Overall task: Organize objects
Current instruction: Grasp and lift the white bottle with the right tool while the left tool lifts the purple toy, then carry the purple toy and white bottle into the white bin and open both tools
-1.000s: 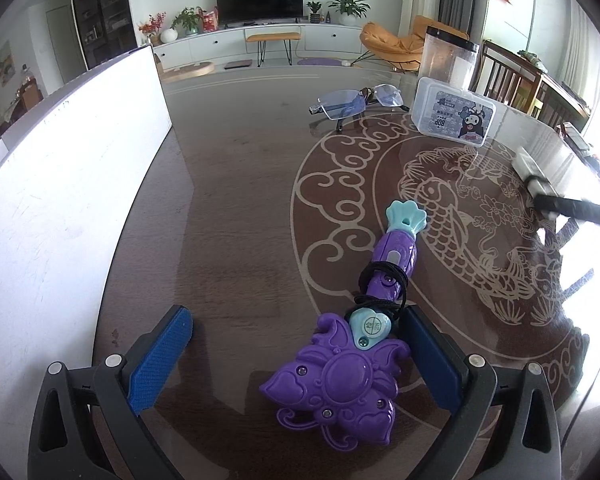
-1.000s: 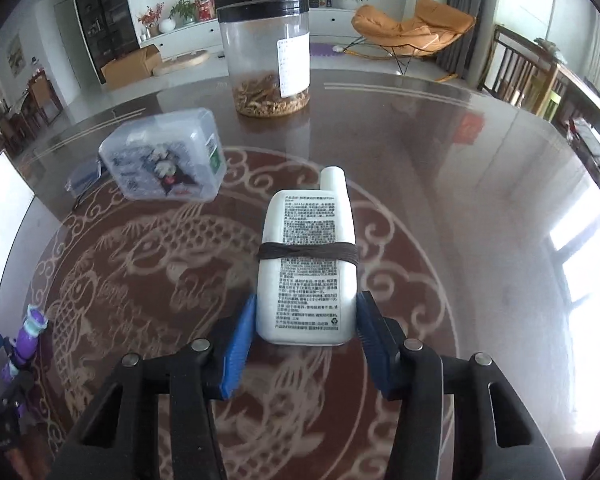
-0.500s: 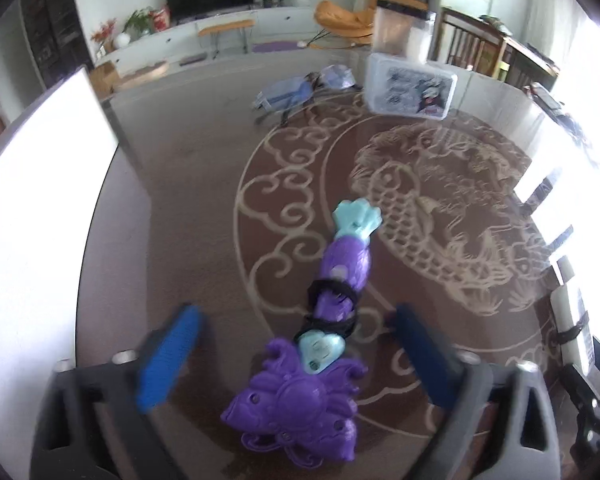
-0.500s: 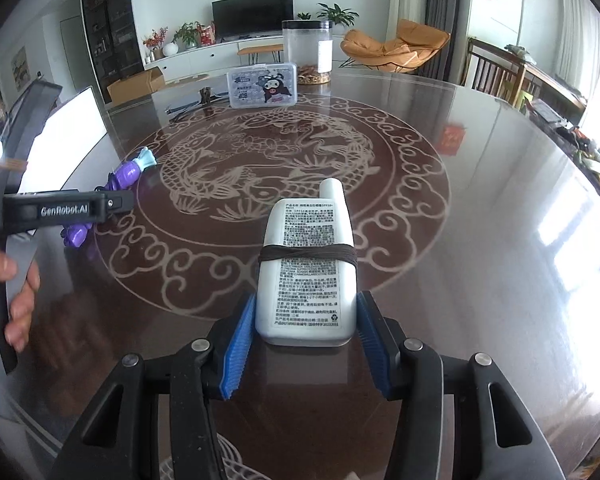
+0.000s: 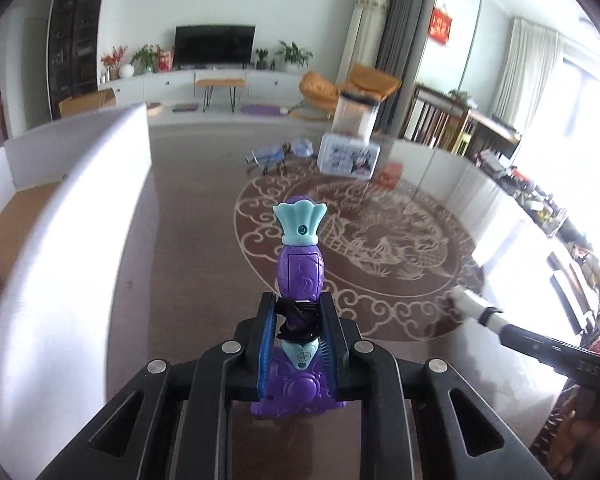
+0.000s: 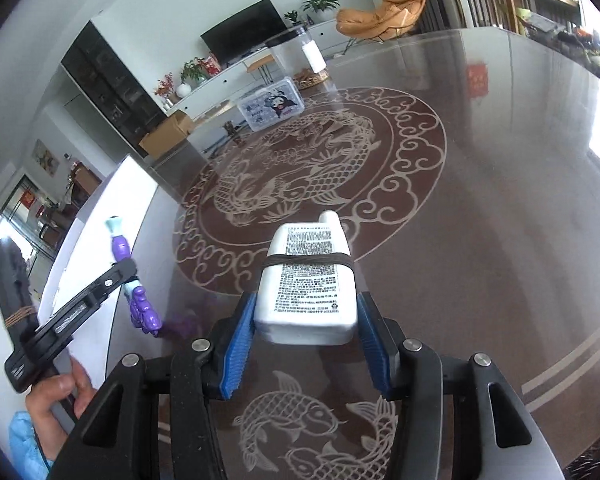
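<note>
In the left wrist view, the purple toy wand is seen clamped at its narrow neck between the blue pads of the left gripper, whose jaws are closing the last little way onto it. The wand is carried clear of the table, its teal shell tip pointing away from the camera. A white box stands just to the left (its brown floor looks bare in the part that shows). Farther off, still on the table, lie a pair of glasses, a flat printed case and a clear jar.

In the right wrist view, the white bottle, banded with a dark elastic, is gripped at its lower end by the right gripper, pads pressed on both flanks, and it appears lifted above the glossy table. At the left edge the left gripper is seen from the side with the purple toy wand in it, beside the white box.

The task is judged to be under way: two items have been picked up but neither has been put away. Both remain to be set down, probably in the box, and the three far items have not been collected.
</note>
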A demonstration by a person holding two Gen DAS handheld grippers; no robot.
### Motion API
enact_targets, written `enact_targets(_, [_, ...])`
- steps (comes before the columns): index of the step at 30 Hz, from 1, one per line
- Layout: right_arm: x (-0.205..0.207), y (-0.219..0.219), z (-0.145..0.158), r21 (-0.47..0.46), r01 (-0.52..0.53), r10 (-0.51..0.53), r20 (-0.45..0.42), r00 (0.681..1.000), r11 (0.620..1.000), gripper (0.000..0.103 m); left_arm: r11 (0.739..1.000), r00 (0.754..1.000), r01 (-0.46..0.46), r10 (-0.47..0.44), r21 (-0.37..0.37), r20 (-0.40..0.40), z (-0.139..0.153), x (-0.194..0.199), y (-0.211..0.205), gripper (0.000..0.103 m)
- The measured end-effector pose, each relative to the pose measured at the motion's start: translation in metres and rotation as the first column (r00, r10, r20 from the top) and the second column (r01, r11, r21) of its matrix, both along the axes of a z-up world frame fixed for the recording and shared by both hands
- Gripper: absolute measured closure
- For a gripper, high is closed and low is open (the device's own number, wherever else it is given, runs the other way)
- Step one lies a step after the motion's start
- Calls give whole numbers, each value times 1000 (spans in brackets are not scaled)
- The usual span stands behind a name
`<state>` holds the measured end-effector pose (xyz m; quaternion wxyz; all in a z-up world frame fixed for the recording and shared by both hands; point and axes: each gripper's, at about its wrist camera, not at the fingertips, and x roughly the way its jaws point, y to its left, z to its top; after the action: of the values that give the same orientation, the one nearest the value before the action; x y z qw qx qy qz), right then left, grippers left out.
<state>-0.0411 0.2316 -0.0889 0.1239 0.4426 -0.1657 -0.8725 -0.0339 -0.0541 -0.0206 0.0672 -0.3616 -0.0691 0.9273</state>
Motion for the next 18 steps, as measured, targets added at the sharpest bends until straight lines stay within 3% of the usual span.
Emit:
enact_targets(5, [10,-14,16,27,-38,39,-34,999,999,53,997,995,-33,40,70,-94,40,36,-29,83])
enact_targets(11, [13,-34,20,116,-82,89,-53,995,990,53,997,987,-53,62,65,-151,65,62,-54,83])
enact_targets(17, [8,-30,-19,154,-113,95,123,988,982,51,995,985,-53,66,80,-158,71,76,-66,83])
enact_targets(18, [6,-30,-19,155,-112,95,109,989,982,49,995,984,-53,66,81,-163,72,78,-66,83])
